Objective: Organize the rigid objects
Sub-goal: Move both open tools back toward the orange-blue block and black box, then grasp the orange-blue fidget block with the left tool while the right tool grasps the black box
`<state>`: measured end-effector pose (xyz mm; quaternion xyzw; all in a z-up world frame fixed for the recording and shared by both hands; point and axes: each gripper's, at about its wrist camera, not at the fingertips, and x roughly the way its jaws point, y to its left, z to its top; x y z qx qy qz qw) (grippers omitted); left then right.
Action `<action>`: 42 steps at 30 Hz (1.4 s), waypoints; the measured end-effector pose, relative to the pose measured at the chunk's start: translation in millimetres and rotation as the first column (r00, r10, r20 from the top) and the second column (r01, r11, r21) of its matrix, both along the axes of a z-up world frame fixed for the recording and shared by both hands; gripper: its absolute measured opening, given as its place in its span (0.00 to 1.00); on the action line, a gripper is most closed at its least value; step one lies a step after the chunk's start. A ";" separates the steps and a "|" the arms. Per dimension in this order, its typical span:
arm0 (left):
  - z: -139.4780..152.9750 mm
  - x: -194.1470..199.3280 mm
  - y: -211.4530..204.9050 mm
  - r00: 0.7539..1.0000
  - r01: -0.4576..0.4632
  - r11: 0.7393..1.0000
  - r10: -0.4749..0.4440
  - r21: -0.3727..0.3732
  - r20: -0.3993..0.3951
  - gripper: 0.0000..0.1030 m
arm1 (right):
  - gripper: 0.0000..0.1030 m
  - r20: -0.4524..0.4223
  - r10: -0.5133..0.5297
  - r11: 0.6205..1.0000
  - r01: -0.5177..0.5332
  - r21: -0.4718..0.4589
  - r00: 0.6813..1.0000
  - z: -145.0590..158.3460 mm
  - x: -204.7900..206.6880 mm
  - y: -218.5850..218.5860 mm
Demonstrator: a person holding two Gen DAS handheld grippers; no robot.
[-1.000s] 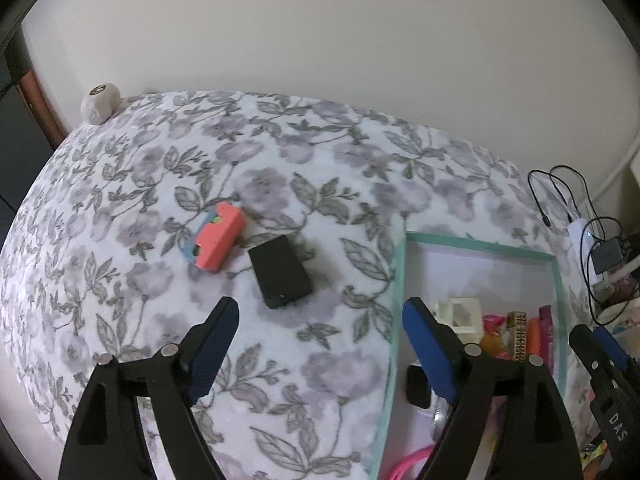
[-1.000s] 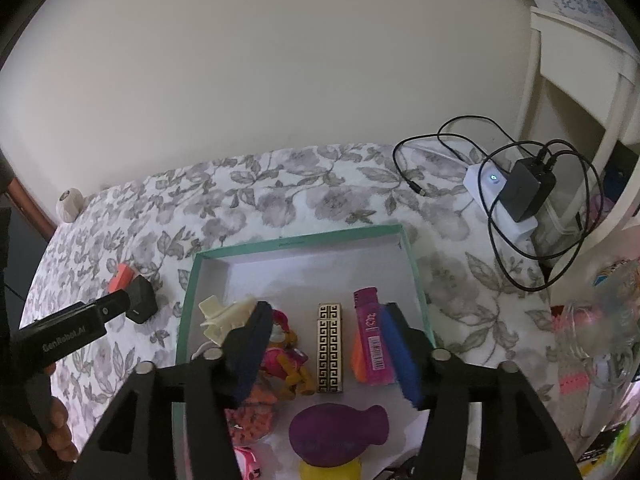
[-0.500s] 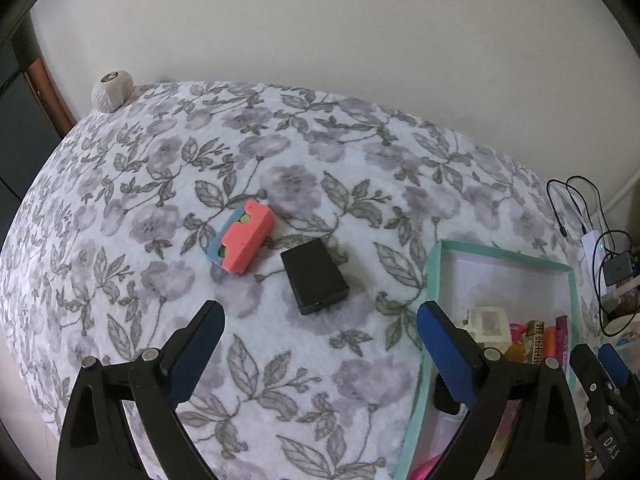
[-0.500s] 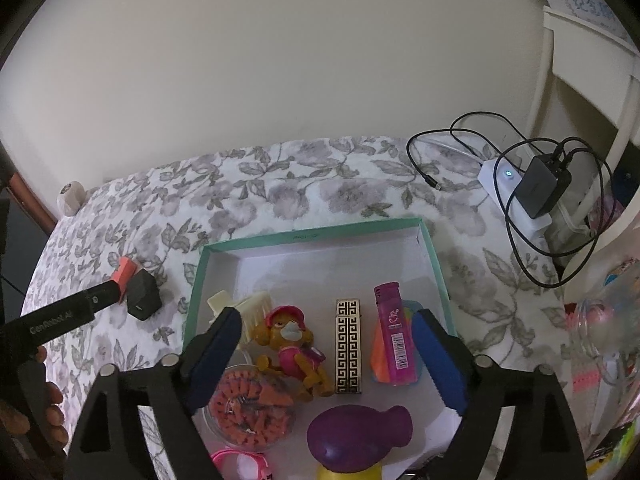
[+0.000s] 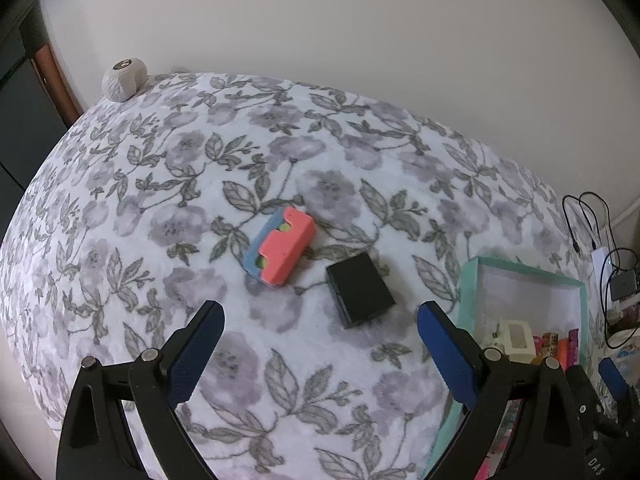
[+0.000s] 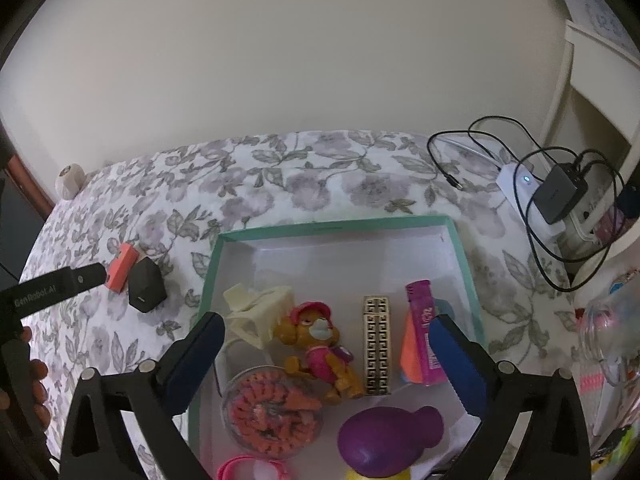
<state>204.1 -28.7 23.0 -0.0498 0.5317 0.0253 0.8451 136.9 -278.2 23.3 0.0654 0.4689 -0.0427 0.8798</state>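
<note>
While the black box [image 5: 360,294] and coral block [image 5: 285,251] lie side by side on the floral bed [image 5: 160,184] ahead of your left gripper [image 5: 320,346], both jaws gape empty; your right gripper [image 6: 326,350], just opened, hangs over the teal tray [image 6: 332,227].

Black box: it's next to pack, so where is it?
Left wrist view: the black box lies on the floral cloth, between the pink block and the teal tray.

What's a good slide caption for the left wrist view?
Open left gripper hovers over the floral cloth near a black box and coral block.
</note>
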 end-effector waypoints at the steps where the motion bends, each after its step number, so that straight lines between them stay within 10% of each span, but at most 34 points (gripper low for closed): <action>1: -0.3 1.0 3.7 1.000 -0.003 1.000 0.003 -0.001 0.002 0.94 | 1.00 0.001 0.005 1.000 -0.005 -0.004 1.000 0.3 1.2 3.5; 42: -59.5 38.2 104.1 0.990 -0.137 0.978 0.130 -0.155 -0.053 0.95 | 1.00 -0.014 0.282 0.956 -0.282 -0.086 0.959 -37.3 62.3 172.4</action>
